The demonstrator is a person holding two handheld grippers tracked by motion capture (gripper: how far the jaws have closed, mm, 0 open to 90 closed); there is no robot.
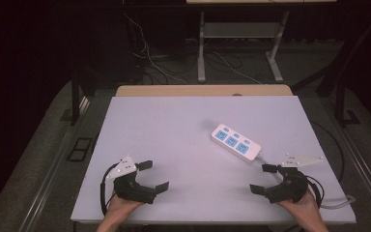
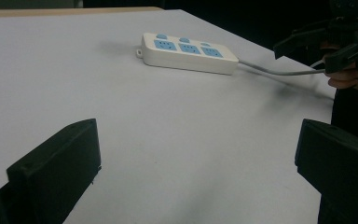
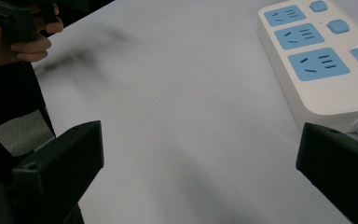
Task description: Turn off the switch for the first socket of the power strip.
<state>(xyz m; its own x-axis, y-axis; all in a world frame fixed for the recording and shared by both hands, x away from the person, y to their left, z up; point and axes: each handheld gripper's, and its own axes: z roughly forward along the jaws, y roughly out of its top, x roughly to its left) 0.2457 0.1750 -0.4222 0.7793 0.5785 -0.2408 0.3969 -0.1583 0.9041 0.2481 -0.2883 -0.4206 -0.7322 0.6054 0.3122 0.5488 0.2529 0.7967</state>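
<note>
A white power strip point(image 1: 235, 142) with three blue sockets lies flat on the right half of the pale table point(image 1: 174, 125), its grey cable point(image 1: 265, 160) running toward the front right corner. My left gripper point(image 1: 153, 175) rests near the front left edge, open, nothing between its jaws. At the front right, my right gripper point(image 1: 264, 178) is open too, empty, a short way in front of the strip's cable end. In the left gripper view the strip point(image 2: 188, 52) lies ahead and the other gripper point(image 2: 328, 44) is at the far right. The right gripper view has the strip point(image 3: 317, 56) close at upper right.
A wooden board edge point(image 1: 203, 90) runs along the table's far side. Beyond it stand a metal stand point(image 1: 201, 48) and loose cables on a dark floor. Bare table surface lies between the two grippers and left of the strip.
</note>
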